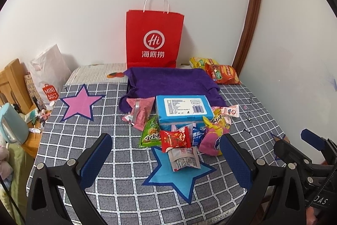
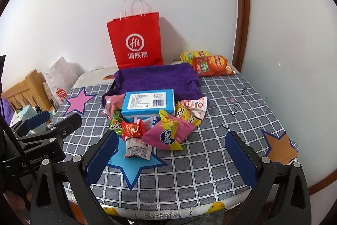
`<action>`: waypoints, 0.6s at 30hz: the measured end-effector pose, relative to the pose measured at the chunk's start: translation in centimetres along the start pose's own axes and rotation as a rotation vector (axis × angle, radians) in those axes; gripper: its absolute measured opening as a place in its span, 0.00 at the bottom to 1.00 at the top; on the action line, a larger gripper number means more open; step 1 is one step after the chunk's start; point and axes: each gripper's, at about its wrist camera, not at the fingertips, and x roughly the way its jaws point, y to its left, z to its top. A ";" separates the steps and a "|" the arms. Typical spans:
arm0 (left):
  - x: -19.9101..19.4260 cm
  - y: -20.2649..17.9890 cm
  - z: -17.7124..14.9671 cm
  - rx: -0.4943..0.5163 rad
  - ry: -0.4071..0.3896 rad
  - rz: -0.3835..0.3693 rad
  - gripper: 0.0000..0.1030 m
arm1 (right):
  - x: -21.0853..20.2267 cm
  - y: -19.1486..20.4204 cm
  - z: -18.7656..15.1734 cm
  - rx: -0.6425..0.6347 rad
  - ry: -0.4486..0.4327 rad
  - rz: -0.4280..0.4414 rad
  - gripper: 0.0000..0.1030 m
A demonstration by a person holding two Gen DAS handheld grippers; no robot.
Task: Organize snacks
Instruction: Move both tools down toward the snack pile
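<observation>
Both your left gripper (image 1: pixel 166 158) and right gripper (image 2: pixel 171 153) gape wide and empty, while the snack pile (image 1: pixel 185 132) lies straight ahead, the white packet (image 1: pixel 185 158) nearest your left fingers.

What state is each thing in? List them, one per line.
Left gripper: jaws open, empty.
Right gripper: jaws open, empty.
Red paper bag: upright against the wall.
Purple cloth: spread over a tray, front edge hanging.
Blue box: closed, label side up.
Red snack packet: sealed, lying in the pile.
White packet: lying crumpled on the blue star.
Orange chip bag: sealed, lying flat.
</observation>
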 end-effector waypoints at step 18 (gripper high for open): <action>8.6 4.7 -3.1 -0.097 0.173 0.021 0.98 | 9.4 0.7 -2.3 -0.029 0.201 -0.047 0.98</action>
